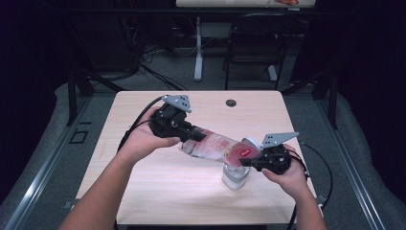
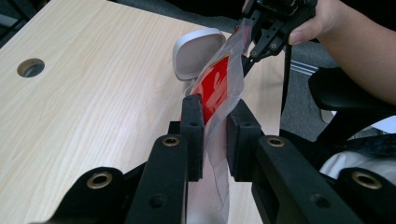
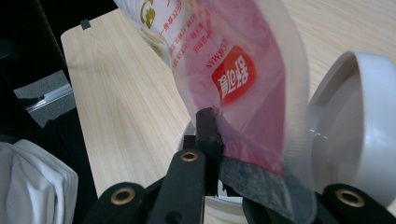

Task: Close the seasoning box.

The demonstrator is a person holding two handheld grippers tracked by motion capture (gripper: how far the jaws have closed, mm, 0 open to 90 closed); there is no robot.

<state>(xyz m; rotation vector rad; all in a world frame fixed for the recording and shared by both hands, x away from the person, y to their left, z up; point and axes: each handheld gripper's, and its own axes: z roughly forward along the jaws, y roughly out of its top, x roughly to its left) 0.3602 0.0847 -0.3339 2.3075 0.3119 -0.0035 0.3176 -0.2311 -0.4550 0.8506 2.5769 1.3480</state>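
The left tongs [image 1: 191, 133] are pinching one end of a clear, crinkly plastic pouch [image 1: 218, 146], its thin film squeezed flat between the two black jaws, as the left gripper view [image 2: 212, 135] is showing. The pouch [image 2: 219, 88] is stretching through the air above the worktop [image 1: 158, 187], slanting down from the left hand [image 1: 143, 139] towards the right hand [image 1: 287, 175]. It is carrying a glossy red label and small printed lettering on a pale panel. The right tongs [image 1: 249, 162] are gripping the opposite end: in the right gripper view [image 3: 233, 154] the pink-tinted film [image 3: 243, 84] is lying pressed against the visible black jaw, with a dark strip along its edge. Directly below that end a white, rounded plastic container [image 1: 234, 177] is standing on the pale wood-grain worktop, its smooth hinged lid [image 2: 198, 51] tipping open beside the pouch. A round cable hole [image 1: 231, 102] is sitting near the worktop's far edge.
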